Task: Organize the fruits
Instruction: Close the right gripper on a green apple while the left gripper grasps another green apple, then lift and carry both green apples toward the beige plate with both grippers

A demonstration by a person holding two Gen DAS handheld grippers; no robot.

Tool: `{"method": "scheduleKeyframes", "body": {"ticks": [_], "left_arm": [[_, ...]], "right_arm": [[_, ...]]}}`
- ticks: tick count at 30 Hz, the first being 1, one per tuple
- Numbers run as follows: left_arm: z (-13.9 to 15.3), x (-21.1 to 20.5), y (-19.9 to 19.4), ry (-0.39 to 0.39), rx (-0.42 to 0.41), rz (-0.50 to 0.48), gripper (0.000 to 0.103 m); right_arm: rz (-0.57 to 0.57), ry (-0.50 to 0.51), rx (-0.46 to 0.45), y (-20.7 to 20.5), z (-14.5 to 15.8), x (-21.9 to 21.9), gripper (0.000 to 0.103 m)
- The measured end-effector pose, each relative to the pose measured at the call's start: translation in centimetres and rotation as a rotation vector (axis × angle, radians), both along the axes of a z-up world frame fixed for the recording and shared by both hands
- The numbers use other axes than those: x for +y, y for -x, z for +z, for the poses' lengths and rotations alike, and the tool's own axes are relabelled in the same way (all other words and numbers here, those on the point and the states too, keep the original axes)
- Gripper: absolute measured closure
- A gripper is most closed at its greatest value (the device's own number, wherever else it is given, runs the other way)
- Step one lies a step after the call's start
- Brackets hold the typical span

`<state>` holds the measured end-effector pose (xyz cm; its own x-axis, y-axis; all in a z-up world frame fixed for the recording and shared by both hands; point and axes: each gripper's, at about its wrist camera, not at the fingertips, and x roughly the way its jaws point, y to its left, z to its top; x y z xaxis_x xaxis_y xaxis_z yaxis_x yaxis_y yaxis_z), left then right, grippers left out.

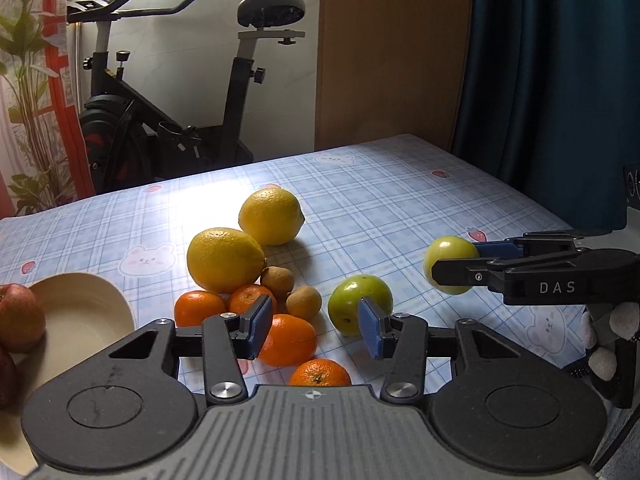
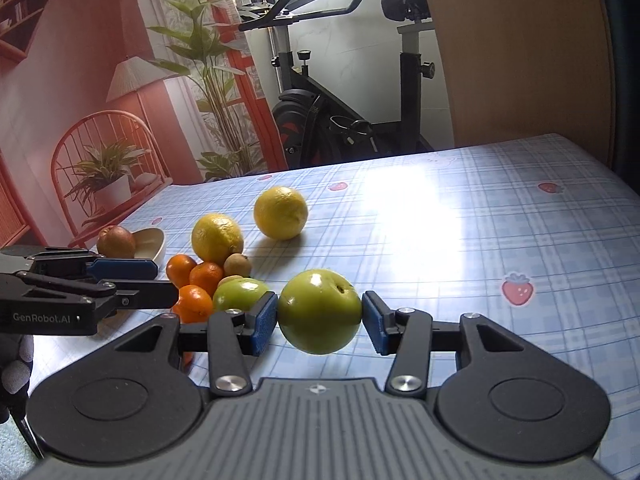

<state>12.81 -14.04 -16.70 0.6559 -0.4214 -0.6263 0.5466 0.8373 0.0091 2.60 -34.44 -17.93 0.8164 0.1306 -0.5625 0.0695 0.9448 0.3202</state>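
Right wrist view, nearest: right gripper (image 2: 319, 322) pinches a round glossy green apple (image 2: 319, 311) between its blue ribbed pads, one pad pressed on each side; the fruit hangs clear of the cloth.
Left wrist view, nearest: left gripper (image 1: 313, 326) has its blue pads apart with nothing touching them; an elongated orange mandarin (image 1: 290, 339) lies on the cloth below the gap.
Just past the left pads: a second green apple with a small dark blemish (image 1: 359, 304) rests on the cloth, right of the citrus pile.
Citrus pile: three more small round orange mandarins, two small brown-skinned fruits (image 1: 304, 301) and, behind them, two large yellow lemons (image 1: 226, 260); neighbours touch, and the farther lemon sits slightly apart.
Left edge: shallow cream ceramic dish (image 1: 90, 314) holding dull red apples (image 1: 20, 318).
Surface: blue checked tablecloth printed with bears and strawberries (image 1: 400, 200).
Beyond the table: black exercise bike (image 1: 180, 92), wooden panel, dark teal curtain.
Step in hand: one green apple is lifted for sorting; no dish for it is visible on the right, so its destination cannot be told.
Next move, right: likely carry the apple to its own spot and lower it to the cloth before releasing, since it would roll.
Next move, left: likely descend on the mandarin below, closing gently so the neighbours are not knocked.
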Motion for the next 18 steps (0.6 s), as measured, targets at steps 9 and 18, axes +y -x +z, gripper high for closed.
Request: {"method": "scheduleKeyframes", "body": {"ticks": [9, 18], "left_arm": [[-1.2, -4.1, -1.2, -0.052, -0.009, -0.055, 0.053], [-2.8, -5.6, -1.8, -0.113, 0.021, -0.084, 0.052]], "right_arm": [[-0.033, -0.047, -0.008, 0.4, -0.5, -0.9, 0.054], [-0.048, -0.062, 0.001, 0.5, -0.5, -1.2, 0.054]]}}
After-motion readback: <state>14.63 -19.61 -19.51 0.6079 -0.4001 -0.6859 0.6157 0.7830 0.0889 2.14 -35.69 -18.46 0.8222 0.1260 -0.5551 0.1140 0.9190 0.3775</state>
